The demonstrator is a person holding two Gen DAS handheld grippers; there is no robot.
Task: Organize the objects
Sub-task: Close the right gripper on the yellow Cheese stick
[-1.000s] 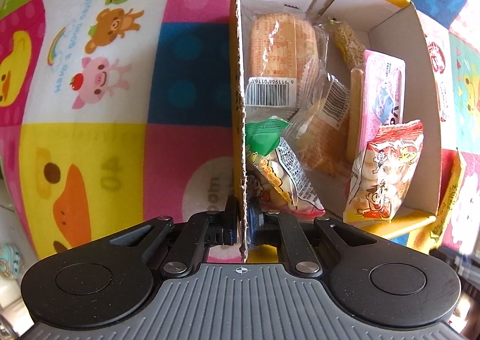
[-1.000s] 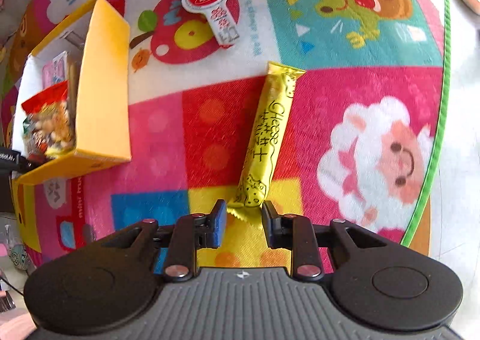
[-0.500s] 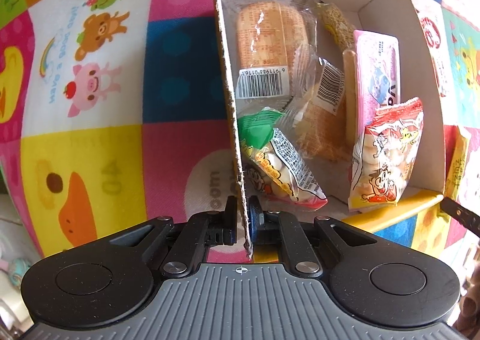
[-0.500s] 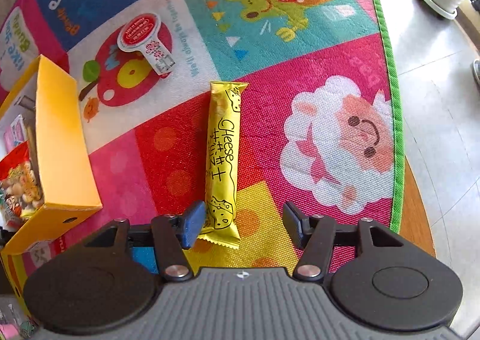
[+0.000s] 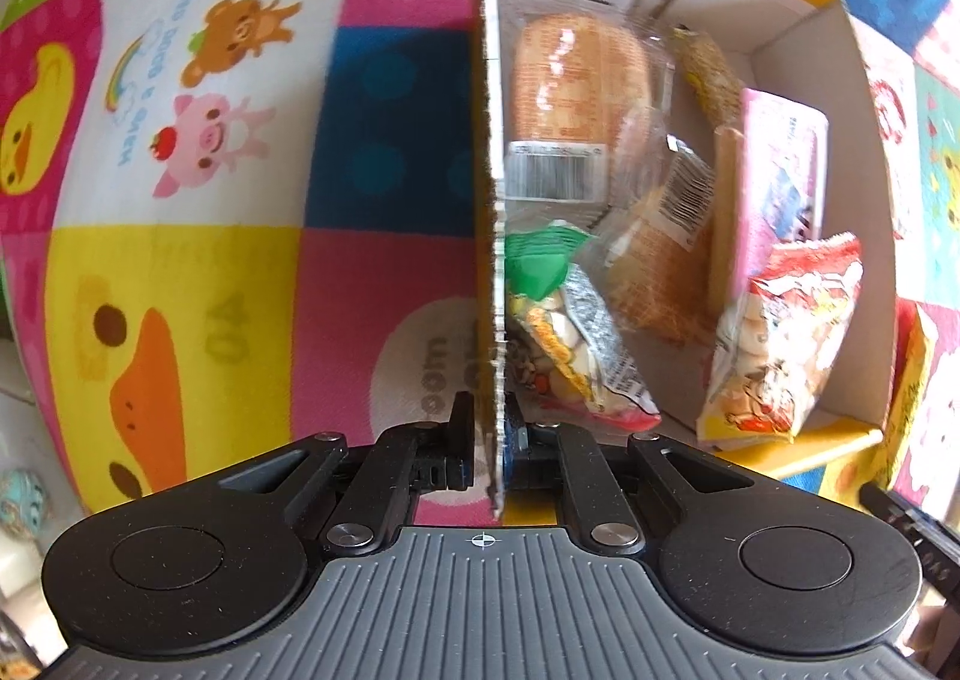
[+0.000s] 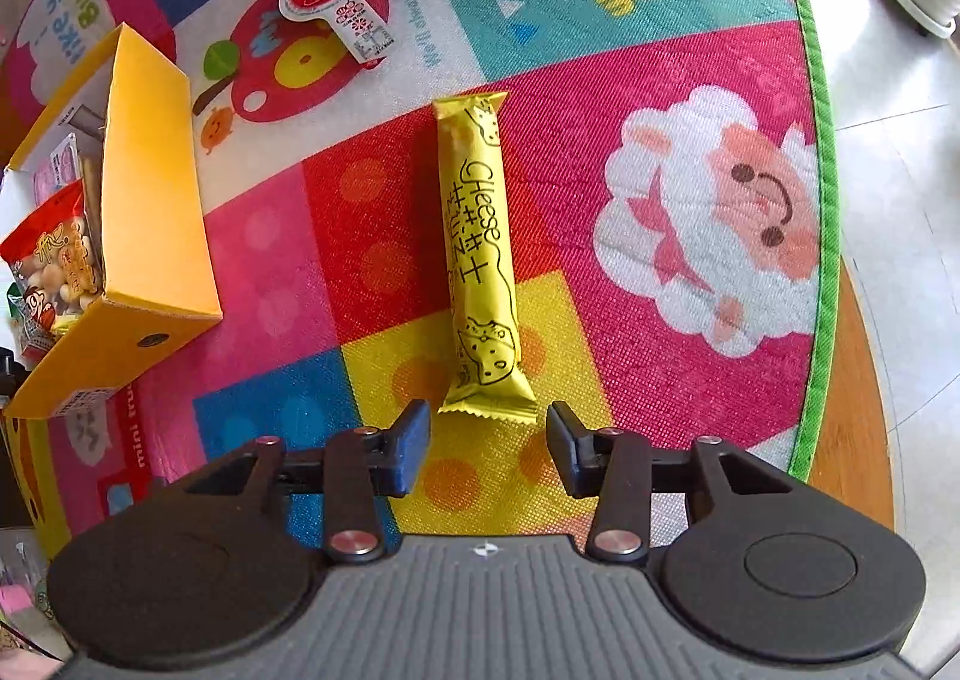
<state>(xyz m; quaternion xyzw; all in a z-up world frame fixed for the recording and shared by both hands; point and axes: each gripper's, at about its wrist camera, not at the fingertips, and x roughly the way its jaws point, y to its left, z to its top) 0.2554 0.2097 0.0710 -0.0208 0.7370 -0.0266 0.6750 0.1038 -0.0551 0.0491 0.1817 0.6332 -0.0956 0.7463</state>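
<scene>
Closing my right gripper (image 6: pixel 489 443), jaws still spread, yellow cheese snack stick (image 6: pixel 483 260) lying just beyond them; left gripper (image 5: pixel 489 431) pinching the cardboard box wall (image 5: pixel 493 200).

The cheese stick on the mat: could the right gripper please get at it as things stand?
Probably yes. The cheese stick lies alone on the mat, its near end just ahead of the right gripper, whose closing jaws hold nothing; nothing lies between.
</scene>
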